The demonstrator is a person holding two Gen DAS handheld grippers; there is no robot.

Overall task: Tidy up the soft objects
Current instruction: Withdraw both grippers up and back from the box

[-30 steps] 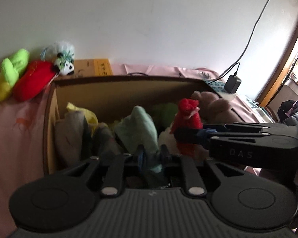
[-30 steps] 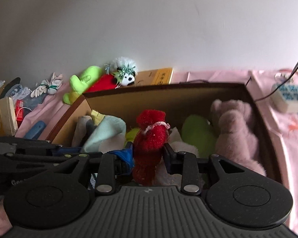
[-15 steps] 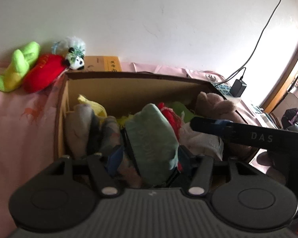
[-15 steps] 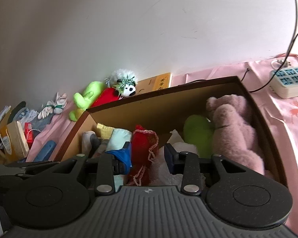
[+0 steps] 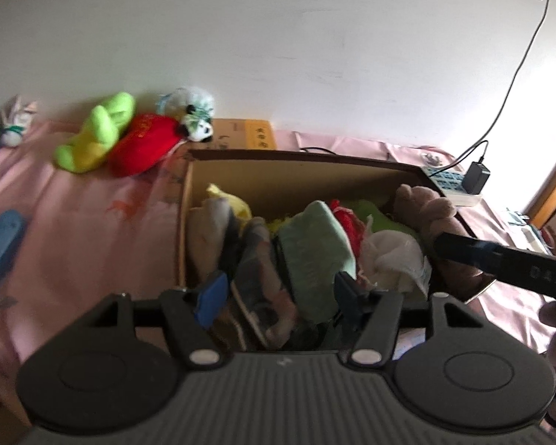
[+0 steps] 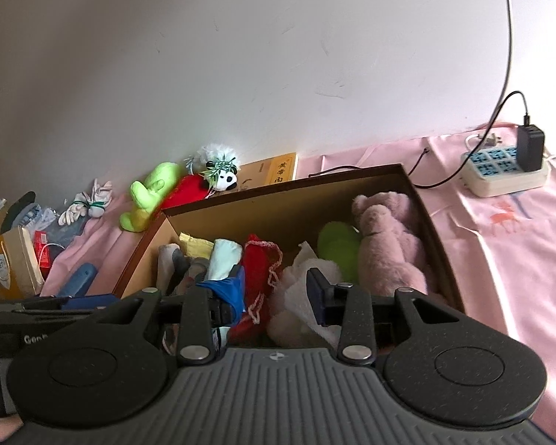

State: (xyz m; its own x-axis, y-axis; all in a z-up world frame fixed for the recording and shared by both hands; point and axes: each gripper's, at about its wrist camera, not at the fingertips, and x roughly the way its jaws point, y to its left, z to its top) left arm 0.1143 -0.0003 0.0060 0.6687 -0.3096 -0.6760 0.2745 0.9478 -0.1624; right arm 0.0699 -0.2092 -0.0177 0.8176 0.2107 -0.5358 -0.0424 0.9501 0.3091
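Left tongs (image 5: 278, 294) released mint-green cloth (image 5: 313, 256), folded, upright in box (image 5: 296, 170)

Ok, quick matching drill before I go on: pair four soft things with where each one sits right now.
Things:
1. pink teddy bear
2. lime green plush
3. red knit item
4. panda toy

Places:
A. outside the box, on the pink cloth left of the red cushion
B. inside the cardboard box, against its right wall
C. by the wall, resting on the red cushion
D. inside the box, near the middle

Pairs: 1-B, 2-A, 3-D, 4-C
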